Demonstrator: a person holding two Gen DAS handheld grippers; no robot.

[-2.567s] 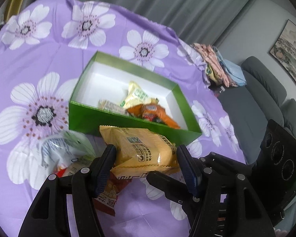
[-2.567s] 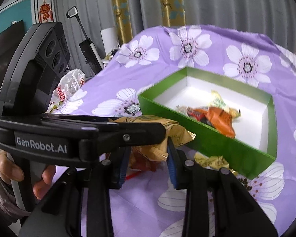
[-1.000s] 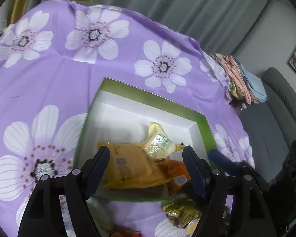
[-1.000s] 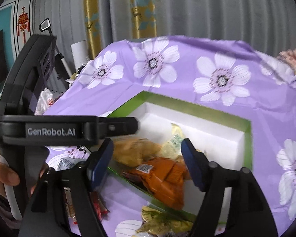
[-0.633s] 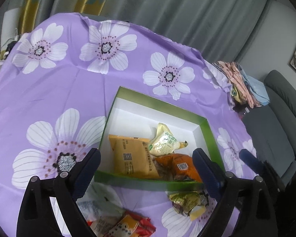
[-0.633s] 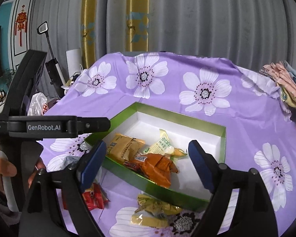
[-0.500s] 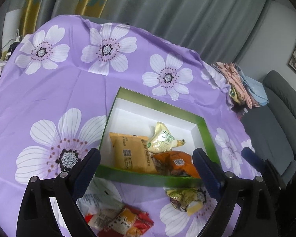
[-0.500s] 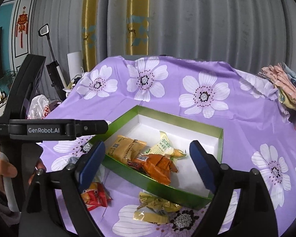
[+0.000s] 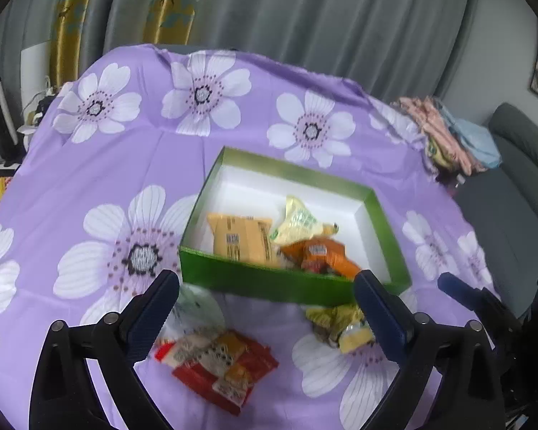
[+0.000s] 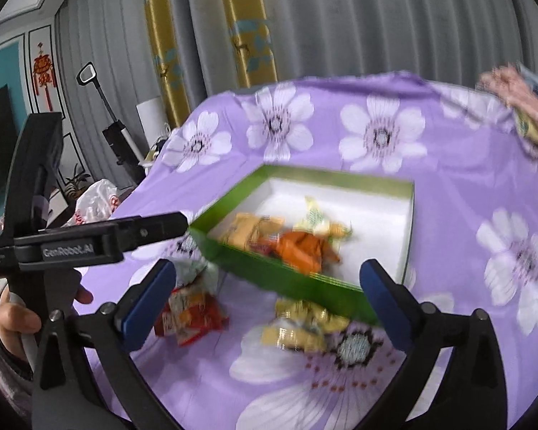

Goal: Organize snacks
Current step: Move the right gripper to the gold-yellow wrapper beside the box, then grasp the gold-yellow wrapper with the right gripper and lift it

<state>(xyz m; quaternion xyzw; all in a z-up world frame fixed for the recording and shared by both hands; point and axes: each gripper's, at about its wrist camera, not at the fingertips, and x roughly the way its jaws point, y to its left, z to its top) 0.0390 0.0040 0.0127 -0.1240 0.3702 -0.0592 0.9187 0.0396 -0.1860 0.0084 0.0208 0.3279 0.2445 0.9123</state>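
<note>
Both sets of tongs hang over the near edge of the tabletop [image 9: 89, 186], which is draped in a purple cloth with white flowers. The left tongs [image 9: 267, 308] are spread wide and hold nothing; the right tongs [image 10: 269, 297] are likewise wide and hold nothing. The green box [image 9: 269, 283] sits mid-cloth with a tan packet [image 9: 242, 238], a pale yellow-green packet [image 9: 297, 222] and an orange packet [image 9: 319, 254] inside. In front of the box lie a red snack pack [image 9: 218, 362], a clear plastic wrapper [image 9: 197, 308] and a crumpled gold packet [image 9: 337, 322], all outside it.
</note>
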